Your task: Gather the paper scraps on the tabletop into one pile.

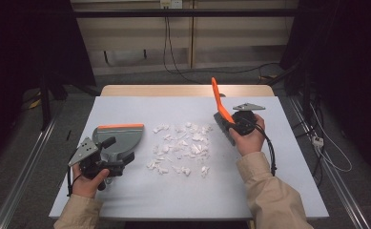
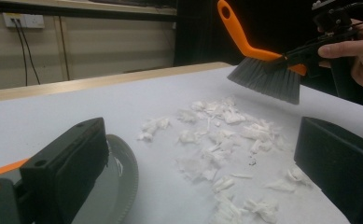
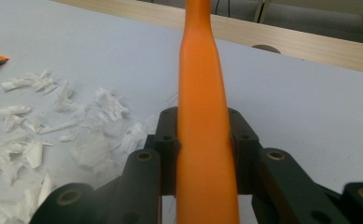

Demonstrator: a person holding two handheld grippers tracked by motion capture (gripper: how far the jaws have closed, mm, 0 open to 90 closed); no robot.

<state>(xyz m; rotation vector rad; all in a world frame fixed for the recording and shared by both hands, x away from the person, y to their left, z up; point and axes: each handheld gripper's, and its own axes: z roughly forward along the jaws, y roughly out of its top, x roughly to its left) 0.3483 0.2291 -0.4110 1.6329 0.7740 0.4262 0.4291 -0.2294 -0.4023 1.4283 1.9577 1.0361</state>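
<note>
Right tongs (image 1: pixel 231 125) pinch the orange handle of a hand brush (image 1: pixel 220 106); in the right gripper view the handle (image 3: pixel 202 116) runs straight up between the two black jaws, both pressed against its sides. The brush is held at the right edge of the scrap pile, handle slanting up and away from the person, grey bristles (image 2: pixel 267 80) pointing down. In the left gripper view the bristles hang just above the table, apart from the nearest scraps.

Left tongs (image 1: pixel 121 160) are at the grey dustpan (image 1: pixel 118 138), which has an orange strip along its far edge. The pan lies flat on the table at the left of the pile, near it but not touching. In the left gripper view the jaws stand wide apart: one at the lower left over the pan's ribbed rim (image 2: pixel 128 177), the other at the right over bare table. Cannot tell whether they bear on any part of the pan.

White paper scraps (image 1: pixel 180 145) lie in a loose heap at mid-table, between pan and brush. A few pieces stray toward the person's side.

Table (image 1: pixel 173 191) has a pale grey cover, with a wooden strip along the far edge.
</note>
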